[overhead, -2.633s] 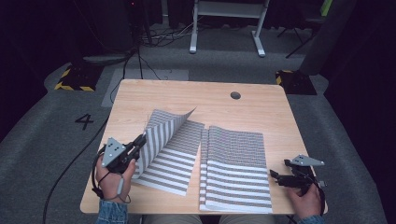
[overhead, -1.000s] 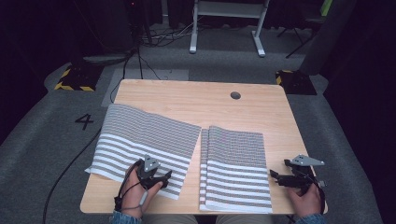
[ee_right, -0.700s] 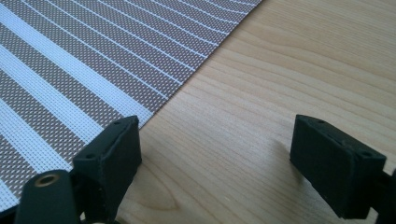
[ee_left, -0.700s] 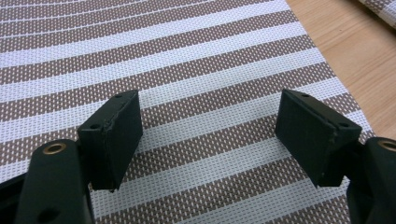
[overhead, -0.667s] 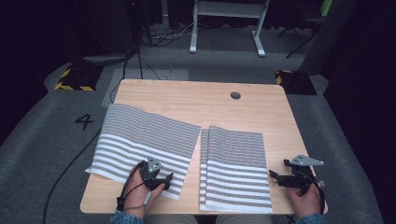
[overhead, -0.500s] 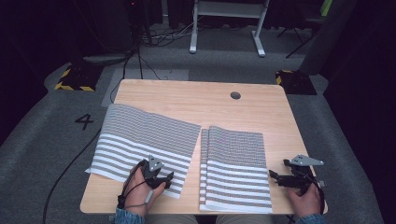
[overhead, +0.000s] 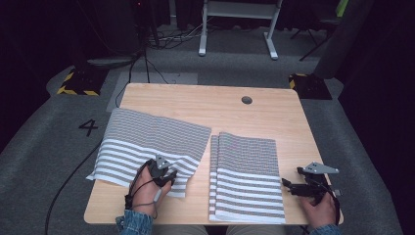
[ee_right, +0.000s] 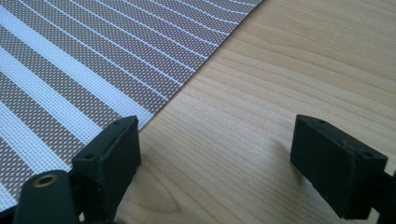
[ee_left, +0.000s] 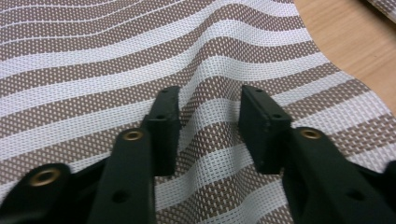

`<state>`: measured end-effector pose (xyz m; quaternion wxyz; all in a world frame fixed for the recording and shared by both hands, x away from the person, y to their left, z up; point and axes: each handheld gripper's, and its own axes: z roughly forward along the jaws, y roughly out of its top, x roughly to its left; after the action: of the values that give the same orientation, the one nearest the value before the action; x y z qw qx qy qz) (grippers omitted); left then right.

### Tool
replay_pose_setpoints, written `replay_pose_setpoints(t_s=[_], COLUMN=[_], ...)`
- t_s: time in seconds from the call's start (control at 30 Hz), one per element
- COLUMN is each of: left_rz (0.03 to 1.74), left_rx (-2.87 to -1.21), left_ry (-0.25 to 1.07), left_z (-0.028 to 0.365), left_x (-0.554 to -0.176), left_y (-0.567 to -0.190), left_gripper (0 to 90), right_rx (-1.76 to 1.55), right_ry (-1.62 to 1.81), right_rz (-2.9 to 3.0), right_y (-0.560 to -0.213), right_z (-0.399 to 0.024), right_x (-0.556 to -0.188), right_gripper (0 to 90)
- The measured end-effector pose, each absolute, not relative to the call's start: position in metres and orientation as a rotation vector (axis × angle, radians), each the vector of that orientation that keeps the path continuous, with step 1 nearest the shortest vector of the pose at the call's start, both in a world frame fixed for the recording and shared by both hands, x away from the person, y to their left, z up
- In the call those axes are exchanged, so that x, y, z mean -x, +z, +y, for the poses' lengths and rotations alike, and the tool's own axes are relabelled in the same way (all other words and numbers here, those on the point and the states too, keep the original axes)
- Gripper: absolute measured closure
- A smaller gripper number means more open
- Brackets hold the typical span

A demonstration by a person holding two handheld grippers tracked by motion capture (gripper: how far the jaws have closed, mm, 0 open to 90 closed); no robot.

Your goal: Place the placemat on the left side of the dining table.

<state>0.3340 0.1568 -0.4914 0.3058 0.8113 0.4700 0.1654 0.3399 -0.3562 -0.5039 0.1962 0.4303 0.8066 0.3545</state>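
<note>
Crosswise, the striped mat runs its length along the table.

A single digit, "4", can be read. It stands in black on the grey floor, just left of the table and near its far left corner. No other writing is legible.

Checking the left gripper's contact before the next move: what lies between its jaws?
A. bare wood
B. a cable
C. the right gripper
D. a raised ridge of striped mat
D: in the left gripper view, a fold of the striped mat rises between the left gripper jaws.
</note>
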Motion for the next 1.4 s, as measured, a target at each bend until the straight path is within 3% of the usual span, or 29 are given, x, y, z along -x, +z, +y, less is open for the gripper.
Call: replay_pose_setpoints(t_s=[0.13, 0.27, 0.5, 0.77, 1.03, 1.4], left_rz=[1.233, 1.247, 1.187, 1.021, 0.878, 0.726], left_rx=[-2.115, -2.019, -1.916, -1.830, -1.852, -1.990], left_ry=[0.434, 0.391, 0.400, 0.426, 0.422, 0.274], left_z=[0.164, 0.173, 0.182, 0.191, 0.186, 0.182], left_x=[-0.340, -0.344, -0.341, -0.320, -0.293, -0.238], left_y=[-0.494, -0.499, -0.495, -0.461, -0.434, -0.429], left_gripper=[77.2, 84.9, 86.8, 87.0, 87.0, 86.3], right_rx=[-1.206, -1.205, -1.204, -1.205, -1.205, -1.193], right_ry=[0.993, 0.993, 0.993, 0.993, 0.993, 1.000], right_rz=[2.259, 2.260, 2.259, 2.259, 2.259, 2.270], right_y=[-0.504, -0.504, -0.504, -0.504, -0.504, -0.504], right_z=[-0.356, -0.356, -0.356, -0.356, -0.356, -0.356], right_x=[-0.340, -0.340, -0.340, -0.340, -0.340, -0.340], right_gripper=[16.2, 16.2, 16.2, 16.2, 16.2, 16.1])
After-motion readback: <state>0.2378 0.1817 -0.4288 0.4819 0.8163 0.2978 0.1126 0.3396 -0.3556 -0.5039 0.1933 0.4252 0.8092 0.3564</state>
